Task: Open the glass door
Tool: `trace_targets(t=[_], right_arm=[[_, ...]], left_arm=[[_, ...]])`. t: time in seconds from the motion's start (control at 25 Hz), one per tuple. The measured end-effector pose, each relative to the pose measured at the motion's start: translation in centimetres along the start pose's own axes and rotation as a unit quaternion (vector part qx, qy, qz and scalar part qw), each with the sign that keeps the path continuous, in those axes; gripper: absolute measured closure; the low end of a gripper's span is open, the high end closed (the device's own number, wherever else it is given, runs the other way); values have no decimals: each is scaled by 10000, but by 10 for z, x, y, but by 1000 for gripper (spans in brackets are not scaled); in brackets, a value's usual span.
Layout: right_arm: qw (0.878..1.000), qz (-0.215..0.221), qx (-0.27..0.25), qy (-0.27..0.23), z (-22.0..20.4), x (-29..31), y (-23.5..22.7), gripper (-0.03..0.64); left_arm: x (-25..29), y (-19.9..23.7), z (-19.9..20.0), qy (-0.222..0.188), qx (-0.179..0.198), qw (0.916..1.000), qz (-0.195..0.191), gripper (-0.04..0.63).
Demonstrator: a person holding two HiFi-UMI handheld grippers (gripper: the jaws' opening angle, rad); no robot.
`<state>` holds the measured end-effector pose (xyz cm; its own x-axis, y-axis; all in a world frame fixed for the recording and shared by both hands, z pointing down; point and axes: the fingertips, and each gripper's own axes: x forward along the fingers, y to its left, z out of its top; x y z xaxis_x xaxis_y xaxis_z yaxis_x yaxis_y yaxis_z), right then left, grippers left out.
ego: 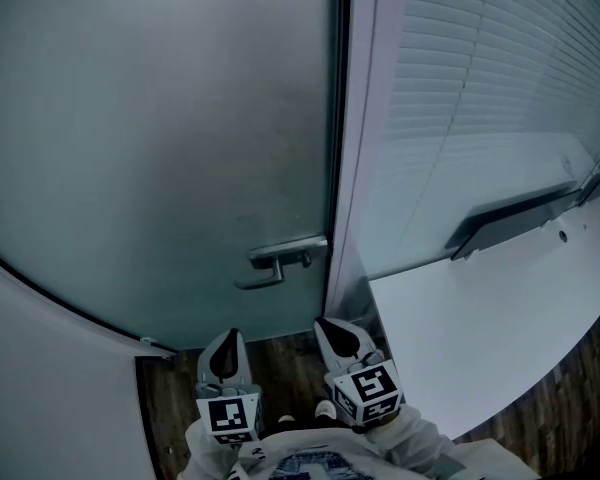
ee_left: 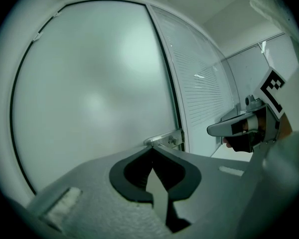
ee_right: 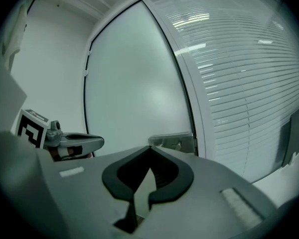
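The frosted glass door [ego: 160, 148] stands closed, with a metal lever handle [ego: 280, 261] on its right edge beside the dark frame [ego: 342, 148]. Both grippers hang low in front of the door, short of the handle and touching nothing. My left gripper [ego: 231, 336] is below and left of the handle, my right gripper [ego: 326, 324] just below its lock plate. In the left gripper view the jaws [ee_left: 152, 148] meet at their tips, empty, with the handle [ee_left: 164, 139] just beyond. In the right gripper view the jaws [ee_right: 150, 148] also meet, with the handle plate [ee_right: 174, 142] ahead.
A glass wall with white blinds [ego: 480, 88] runs to the right of the frame. A white tabletop [ego: 500, 318] juts out at the right, close to my right gripper. A white wall panel [ego: 50, 388] stands at the left. Dark wood floor [ego: 290, 378] lies below.
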<state>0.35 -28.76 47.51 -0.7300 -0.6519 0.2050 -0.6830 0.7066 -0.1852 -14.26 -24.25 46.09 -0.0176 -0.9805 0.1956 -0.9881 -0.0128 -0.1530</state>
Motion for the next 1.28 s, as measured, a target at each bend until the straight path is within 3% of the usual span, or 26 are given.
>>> trace_targets(t=[0.32,0.4,0.6,0.68,0.84,1.04,1.08,1.2,1.28], right_arm=[[10000,-54,51,-29,-3,4,-11,612],[9999,-114,27,-72,2,3,-17,612],[9997,-211,65,-128,7,7,-25,612],[9998,-192,74,-86,4,9,-23,612],[9998,-198,49,-65,6,9,-19,612],[9993,-362,47,-95,7,5,-28,612],[9991,-399,53,-103,7,4,-30,612],[9986,-520,64,-123,10,-3,-36,612],[9980,-610,67,-138,11,-8,-40,612]], left_arm=[[19,-3,-1,-14,37,9999,-163,589],[25,-7,-2,54,90,9996,-261,518],[37,-15,-4,93,393,9985,-376,477],[42,-18,-10,196,487,9975,-464,406],[52,-22,-23,372,1296,9897,-479,382],[75,-22,-35,504,2469,9670,-379,382],[81,-22,-37,526,2835,9569,-337,382],[99,-23,-44,510,3977,9158,-250,382],[109,-26,-48,486,4376,8973,-309,382]])
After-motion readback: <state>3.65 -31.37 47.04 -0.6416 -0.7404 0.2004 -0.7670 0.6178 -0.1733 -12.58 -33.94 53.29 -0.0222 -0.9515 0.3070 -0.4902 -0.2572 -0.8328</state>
